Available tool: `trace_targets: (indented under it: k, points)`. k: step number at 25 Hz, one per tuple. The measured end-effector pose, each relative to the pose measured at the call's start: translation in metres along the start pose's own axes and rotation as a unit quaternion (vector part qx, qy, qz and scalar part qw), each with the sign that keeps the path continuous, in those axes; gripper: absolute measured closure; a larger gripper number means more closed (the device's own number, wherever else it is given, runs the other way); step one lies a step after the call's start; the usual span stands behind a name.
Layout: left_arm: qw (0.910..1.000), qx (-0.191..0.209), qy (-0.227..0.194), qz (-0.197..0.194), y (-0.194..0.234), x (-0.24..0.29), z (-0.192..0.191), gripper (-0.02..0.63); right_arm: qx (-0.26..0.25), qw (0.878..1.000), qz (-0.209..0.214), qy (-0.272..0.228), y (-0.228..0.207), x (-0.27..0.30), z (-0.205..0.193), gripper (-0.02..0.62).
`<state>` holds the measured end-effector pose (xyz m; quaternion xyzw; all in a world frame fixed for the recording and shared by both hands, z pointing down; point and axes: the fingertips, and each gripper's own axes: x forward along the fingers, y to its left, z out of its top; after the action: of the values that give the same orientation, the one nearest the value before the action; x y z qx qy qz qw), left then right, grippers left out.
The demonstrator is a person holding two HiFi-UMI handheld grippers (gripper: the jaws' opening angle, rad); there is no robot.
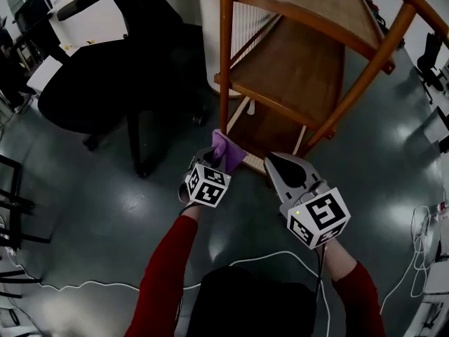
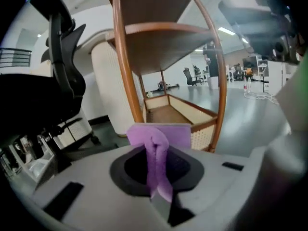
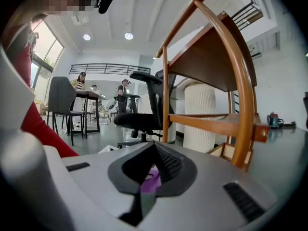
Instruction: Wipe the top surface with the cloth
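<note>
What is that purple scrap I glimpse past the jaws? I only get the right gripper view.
Observer: A purple cloth. The left gripper has its jaws shut on it, as its own view shows.
Operator: Is it wiping the top yet?
Observer: No. The head view shows it low beside the wooden shelf unit, near the bottom tier, well under the top shelf.
Operator: And my gripper?
Observer: From above, the right gripper sits just right of the cloth, jaws together, apparently not touching it.
</note>
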<state>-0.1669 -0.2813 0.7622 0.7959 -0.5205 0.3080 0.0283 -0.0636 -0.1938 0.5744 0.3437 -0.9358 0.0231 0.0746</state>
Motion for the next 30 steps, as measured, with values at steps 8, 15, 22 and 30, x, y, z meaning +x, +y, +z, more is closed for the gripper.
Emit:
trace_targets:
  k: [8, 15, 22, 30]
  points:
    - [0.9987, -0.010, 0.050, -0.009, -0.014, 0.028, -0.037, 0.551, 0.022, 1.000, 0.002, 0.021, 0.002, -0.006, -0.042, 0.583]
    - [0.9991, -0.035, -0.023, -0.012, -0.007, -0.005, 0.003, 0.551, 0.024, 1.000, -0.004, 0.013, 0.004, -0.004, -0.036, 0.583]
    - [0.9522, -0.002, -0.300, -0.056, 0.011, -0.218, 0.253, 0.551, 0.015, 1.000, -0.017, 0.004, -0.014, -0.036, 0.009, 0.583]
    - [0.8785, 0.081, -0.470, -0.025, 0.007, -0.347, 0.463, 0.551, 0.023, 0.994, -0.093, -0.058, -0.069, -0.089, 0.102, 0.583]
